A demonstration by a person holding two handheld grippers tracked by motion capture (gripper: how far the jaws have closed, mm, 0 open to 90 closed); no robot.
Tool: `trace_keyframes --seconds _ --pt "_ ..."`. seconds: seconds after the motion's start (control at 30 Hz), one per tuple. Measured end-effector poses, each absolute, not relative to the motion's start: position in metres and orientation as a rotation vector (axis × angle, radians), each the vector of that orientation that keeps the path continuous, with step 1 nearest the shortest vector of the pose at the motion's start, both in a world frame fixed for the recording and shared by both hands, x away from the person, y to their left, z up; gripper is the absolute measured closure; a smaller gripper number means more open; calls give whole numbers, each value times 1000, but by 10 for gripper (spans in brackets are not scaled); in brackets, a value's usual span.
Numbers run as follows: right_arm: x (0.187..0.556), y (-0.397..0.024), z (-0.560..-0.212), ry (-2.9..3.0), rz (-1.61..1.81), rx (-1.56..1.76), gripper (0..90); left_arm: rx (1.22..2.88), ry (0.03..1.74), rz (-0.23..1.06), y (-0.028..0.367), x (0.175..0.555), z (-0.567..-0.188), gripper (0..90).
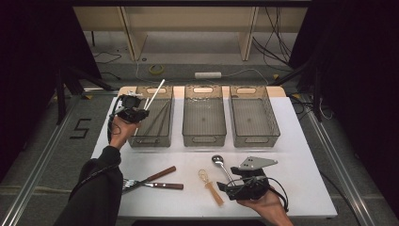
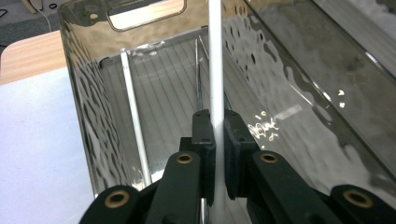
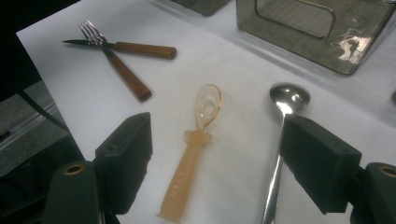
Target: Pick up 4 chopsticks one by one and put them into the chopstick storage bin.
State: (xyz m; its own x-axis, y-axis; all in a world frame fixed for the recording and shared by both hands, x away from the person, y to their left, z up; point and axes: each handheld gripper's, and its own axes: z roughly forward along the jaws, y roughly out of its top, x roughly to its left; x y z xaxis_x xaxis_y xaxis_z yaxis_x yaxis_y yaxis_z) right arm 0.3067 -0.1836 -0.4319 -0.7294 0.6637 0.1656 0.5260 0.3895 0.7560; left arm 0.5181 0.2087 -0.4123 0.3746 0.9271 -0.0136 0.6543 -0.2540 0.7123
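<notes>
My left gripper (image 1: pixel 139 113) (image 2: pixel 218 127) is shut on a white chopstick (image 1: pixel 155 93) (image 2: pixel 215 70) and holds it slanting over the left bin (image 1: pixel 153 140) (image 2: pixel 88 112). A second white chopstick (image 2: pixel 134 116) and thin dark sticks lie inside that bin. Near the table's front right, my right gripper (image 1: pixel 237 181) (image 3: pixel 217 154) stands open over an amber plastic spoon (image 1: pixel 211 185) (image 3: pixel 194 144); its jaws straddle that spoon and the handle of a metal spoon (image 1: pixel 221 165) (image 3: pixel 287 100), touching neither.
Two more grey bins, middle (image 1: pixel 203 136) and right (image 1: pixel 254 136), stand in a row on the white table (image 1: pixel 301 155). A wooden-handled fork (image 1: pixel 141 180) (image 3: pixel 119 65) and knife (image 1: pixel 162 185) (image 3: pixel 133 48) lie crossed at the front left.
</notes>
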Motion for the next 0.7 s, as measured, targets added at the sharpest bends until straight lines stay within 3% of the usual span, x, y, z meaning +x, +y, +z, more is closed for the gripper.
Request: trace_keyframes --seconds 0.53,0.7 --pt "306 -183 -433 2494 1249 1059 267 2030 1407 549 201 527 -428 824" --pt "305 -183 -433 2498 1248 1058 267 1981 1424 558 201 526 -426 674"
